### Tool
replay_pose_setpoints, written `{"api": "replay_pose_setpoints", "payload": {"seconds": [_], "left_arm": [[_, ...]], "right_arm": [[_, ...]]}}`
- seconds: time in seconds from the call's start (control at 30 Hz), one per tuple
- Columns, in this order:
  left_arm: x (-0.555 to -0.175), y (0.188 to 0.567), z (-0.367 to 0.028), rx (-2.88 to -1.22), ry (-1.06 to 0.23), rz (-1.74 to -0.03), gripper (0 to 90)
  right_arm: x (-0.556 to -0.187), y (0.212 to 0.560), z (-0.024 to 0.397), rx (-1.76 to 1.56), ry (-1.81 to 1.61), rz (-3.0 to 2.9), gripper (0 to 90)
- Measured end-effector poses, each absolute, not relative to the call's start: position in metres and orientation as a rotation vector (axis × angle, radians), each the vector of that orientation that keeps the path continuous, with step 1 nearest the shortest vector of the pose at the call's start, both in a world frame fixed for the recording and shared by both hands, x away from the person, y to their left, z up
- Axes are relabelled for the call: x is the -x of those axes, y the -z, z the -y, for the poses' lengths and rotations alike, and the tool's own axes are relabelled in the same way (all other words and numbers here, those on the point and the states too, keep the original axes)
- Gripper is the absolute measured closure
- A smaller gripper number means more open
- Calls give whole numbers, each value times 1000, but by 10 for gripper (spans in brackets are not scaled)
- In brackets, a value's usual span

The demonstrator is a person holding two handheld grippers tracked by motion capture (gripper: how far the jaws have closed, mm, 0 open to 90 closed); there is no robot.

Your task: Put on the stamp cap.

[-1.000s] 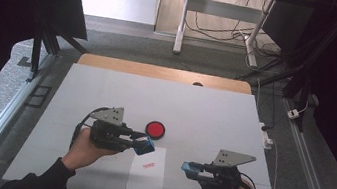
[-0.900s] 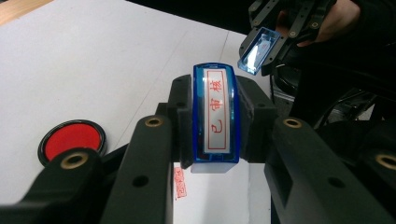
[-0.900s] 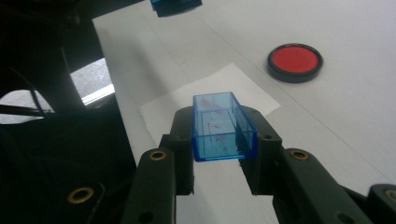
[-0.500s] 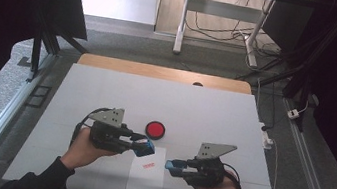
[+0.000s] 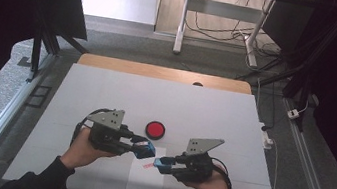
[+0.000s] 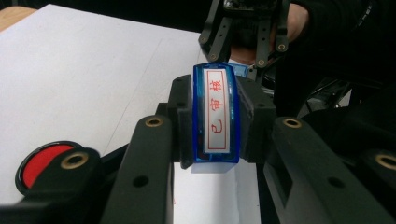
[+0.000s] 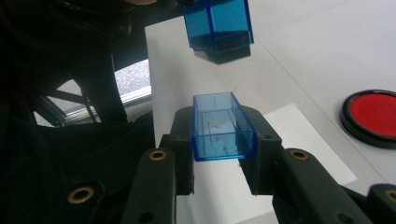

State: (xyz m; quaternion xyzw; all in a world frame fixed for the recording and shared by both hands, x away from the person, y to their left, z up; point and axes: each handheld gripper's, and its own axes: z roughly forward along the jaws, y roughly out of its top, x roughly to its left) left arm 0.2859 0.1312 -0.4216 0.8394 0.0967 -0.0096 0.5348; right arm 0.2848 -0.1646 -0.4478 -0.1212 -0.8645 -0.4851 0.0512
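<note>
Above one paper sheet (image 5: 146, 182), two hand-held grippers clench one stamp (image 6: 216, 115) and one cap (image 7: 222, 127).

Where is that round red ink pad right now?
In the high view the red ink pad lies on the white table, just beyond the sheet of paper, between the left gripper and the right gripper and touching neither.

black tongs (image 7: 224, 154) with brass screws, dark sleeves (image 5: 42, 182).
</note>
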Motion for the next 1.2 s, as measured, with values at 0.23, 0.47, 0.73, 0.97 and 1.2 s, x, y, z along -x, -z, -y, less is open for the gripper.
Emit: {"api": "replay_pose_setpoints", "payload": {"seconds": [0.23, 0.47, 0.73, 0.97, 1.2], "left_arm": [[-285, 421, -130, -1997, 33, -202, 708], [-284, 420, -129, -1994, 39, -162, 708], [-283, 420, -128, -1996, 44, -124, 709], [-282, 421, -127, -1988, 53, -102, 709], [-282, 422, -125, -1992, 66, -84, 708]], "right_arm": [[-287, 449, 155, 321, 1478, 2625, 684], [-289, 450, 144, 267, 1476, 2620, 684], [-290, 450, 134, 210, 1480, 2618, 685], [-290, 451, 131, 188, 1465, 2614, 685], [-289, 451, 131, 182, 1473, 2594, 685]]}}
